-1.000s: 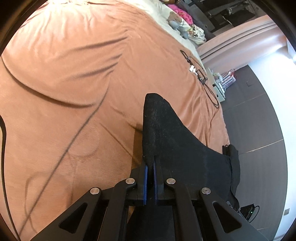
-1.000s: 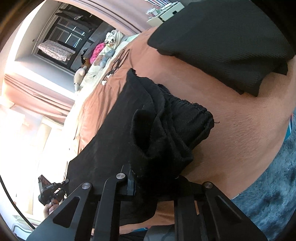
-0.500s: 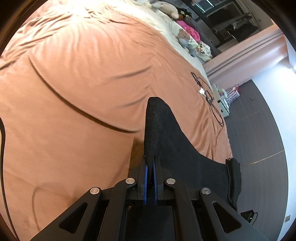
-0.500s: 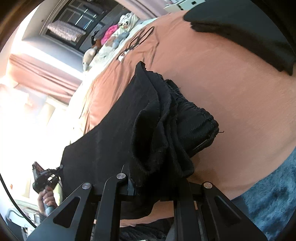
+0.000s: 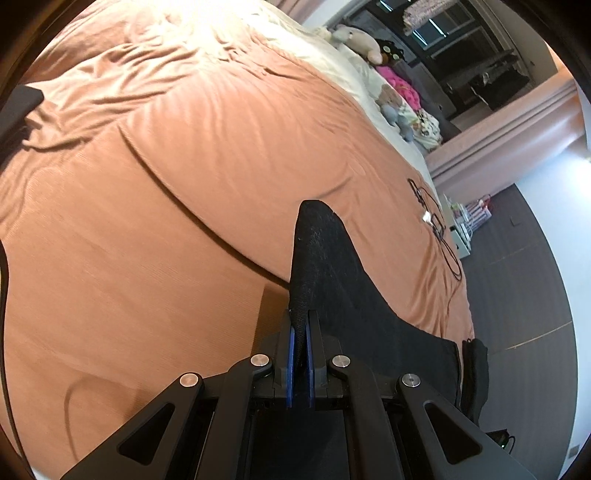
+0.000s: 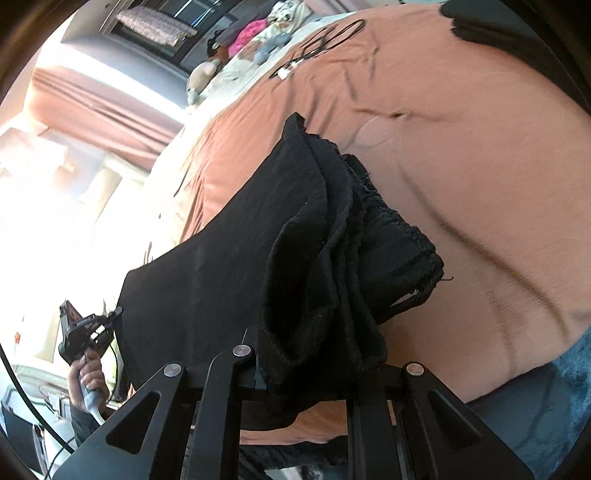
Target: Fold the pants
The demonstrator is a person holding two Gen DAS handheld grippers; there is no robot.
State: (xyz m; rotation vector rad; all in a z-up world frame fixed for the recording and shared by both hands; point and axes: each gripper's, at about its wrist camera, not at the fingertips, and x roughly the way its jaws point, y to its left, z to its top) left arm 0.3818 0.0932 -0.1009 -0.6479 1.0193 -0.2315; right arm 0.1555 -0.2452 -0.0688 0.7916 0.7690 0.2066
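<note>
Black pants (image 5: 332, 266) hang stretched between both grippers above an orange bedspread (image 5: 147, 184). My left gripper (image 5: 300, 317) is shut on a thin edge of the fabric, which sticks up past the blue pads. My right gripper (image 6: 314, 354) is shut on the bunched elastic waistband (image 6: 369, 251), whose thick folds hide the fingertips. In the right wrist view the pants (image 6: 207, 273) stretch away to the left gripper (image 6: 86, 328), held by a person's hand (image 6: 86, 376).
A dark folded garment (image 6: 517, 33) lies at the far top right of the bed. A black cable with a white plug (image 5: 434, 225) lies on the spread. Stuffed toys (image 5: 391, 103) sit at the headboard end. Dark floor (image 5: 535, 280) borders the bed, and blue carpet (image 6: 554, 398).
Both grippers have carried the pants across the bed; more of the headboard end and toys shows in the left view. The folded dark garment has slid toward the top right edge in the right view.
</note>
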